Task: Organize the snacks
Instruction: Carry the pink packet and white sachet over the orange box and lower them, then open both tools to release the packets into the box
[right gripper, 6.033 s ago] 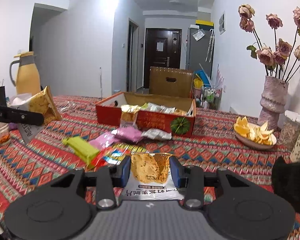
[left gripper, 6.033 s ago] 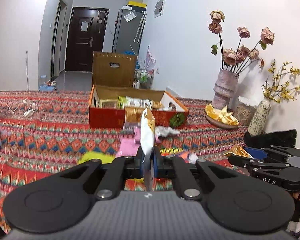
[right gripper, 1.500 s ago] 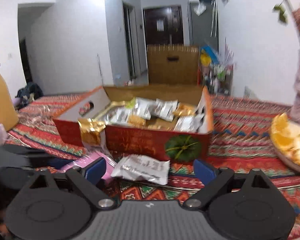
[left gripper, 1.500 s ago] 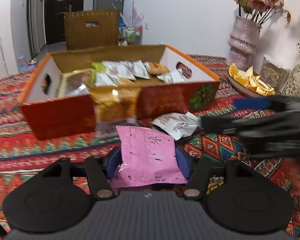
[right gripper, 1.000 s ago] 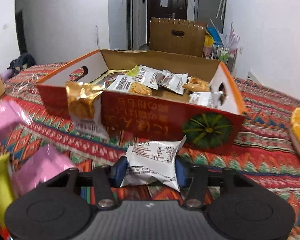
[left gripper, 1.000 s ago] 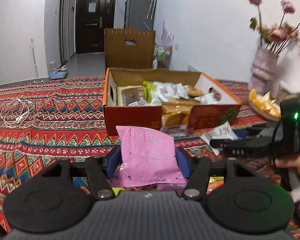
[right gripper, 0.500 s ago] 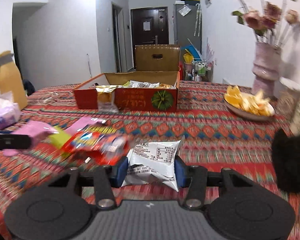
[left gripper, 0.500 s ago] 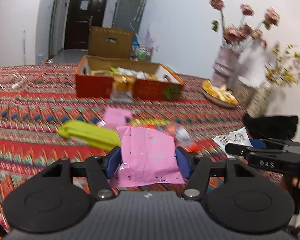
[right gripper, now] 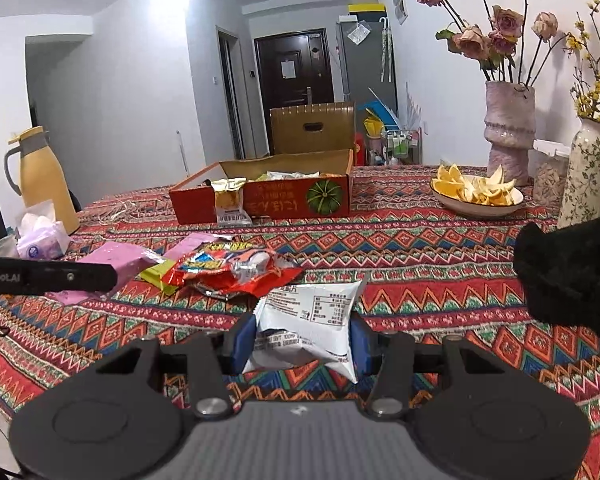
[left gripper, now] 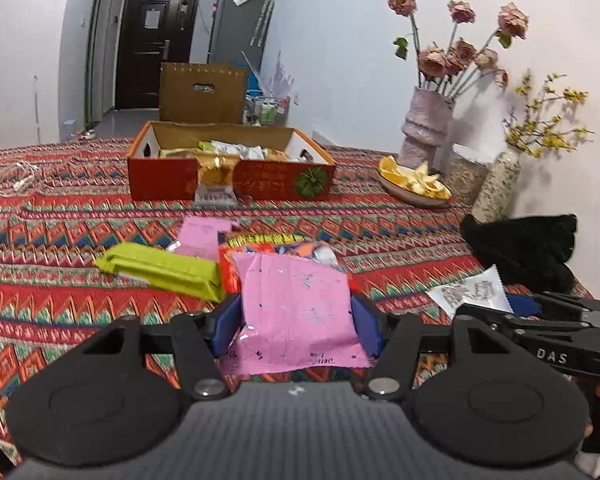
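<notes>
With the left gripper (left gripper: 296, 322) clamped on a pink packet (left gripper: 296, 312) and the right gripper (right gripper: 302, 342) on a white packet (right gripper: 308, 320), both low in frame, either slick wrapper may slip short of the red box (left gripper: 228, 178) at upper centre.

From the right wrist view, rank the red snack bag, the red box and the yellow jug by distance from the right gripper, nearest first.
1. Red snack bag: just ahead of the right gripper, slightly left, lying on the cloth.
2. Red box: farther back, near the middle of the table.
3. Yellow jug: far left, at the table's edge; it looks about as far as the box, so a close call.
</notes>
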### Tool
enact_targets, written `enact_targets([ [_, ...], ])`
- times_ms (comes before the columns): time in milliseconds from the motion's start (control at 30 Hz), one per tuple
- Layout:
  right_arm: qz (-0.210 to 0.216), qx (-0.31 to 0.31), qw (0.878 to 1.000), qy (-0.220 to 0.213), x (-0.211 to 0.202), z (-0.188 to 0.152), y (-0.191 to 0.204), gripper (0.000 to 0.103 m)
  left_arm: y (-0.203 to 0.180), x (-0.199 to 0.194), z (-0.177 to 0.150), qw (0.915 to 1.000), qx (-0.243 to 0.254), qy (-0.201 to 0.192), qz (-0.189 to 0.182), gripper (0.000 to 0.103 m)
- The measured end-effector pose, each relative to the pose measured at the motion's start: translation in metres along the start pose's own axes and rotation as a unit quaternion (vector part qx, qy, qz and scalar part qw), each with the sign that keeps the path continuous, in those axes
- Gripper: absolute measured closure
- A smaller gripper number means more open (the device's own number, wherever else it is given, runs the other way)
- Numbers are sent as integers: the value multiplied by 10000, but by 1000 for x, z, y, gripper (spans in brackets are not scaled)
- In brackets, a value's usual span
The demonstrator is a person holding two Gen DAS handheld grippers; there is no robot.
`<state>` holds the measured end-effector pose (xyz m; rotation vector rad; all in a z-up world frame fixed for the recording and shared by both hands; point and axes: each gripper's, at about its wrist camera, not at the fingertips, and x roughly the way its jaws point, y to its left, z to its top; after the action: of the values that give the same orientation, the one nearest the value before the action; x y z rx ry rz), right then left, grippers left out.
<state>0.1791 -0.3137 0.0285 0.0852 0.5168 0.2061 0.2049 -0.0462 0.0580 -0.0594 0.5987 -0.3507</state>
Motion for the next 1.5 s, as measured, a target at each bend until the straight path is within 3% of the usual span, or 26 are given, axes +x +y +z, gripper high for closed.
enact_targets([
  [300,105,-610,9974,-381,54,68,0,55,18,58,82,9986,285,-445,-68,42],
  [500,237,-835,9945,-592,133,140,-11,54,45,131,157,9978,315,-578,-80,42],
  [700,314,-775,9963,-207,245,188,-22,54,67,228,201,9992,-7,-338,-190,42],
  [933,383,-661,9964,372,353,207,-21,54,82,327,225,9995,-253,127,-103,42],
  [1033,505,-646,9945,650,386,210,-19,47,89,350,229,9988,-419,253,-76,42],
  [1100,389,-754,9944,634,397,209,-18,31,90,358,230,9986,-419,320,-96,42],
  [1233,476,-757,9938,664,400,209,-24,29,87,369,228,9984,-386,406,-59,42],
  [1300,461,-1022,9909,748,394,212,-22,19,88,375,226,9977,-479,479,-45,42],
  [1367,375,-1416,9849,924,387,215,-20,11,86,378,225,9975,-515,492,-10,36],
  [1433,212,-1751,9782,1098,378,215,-18,11,84,375,225,9981,-458,422,-30,22],
  [1500,145,-1864,9769,1038,368,218,-21,10,83,367,227,9984,-413,375,-81,22],
])
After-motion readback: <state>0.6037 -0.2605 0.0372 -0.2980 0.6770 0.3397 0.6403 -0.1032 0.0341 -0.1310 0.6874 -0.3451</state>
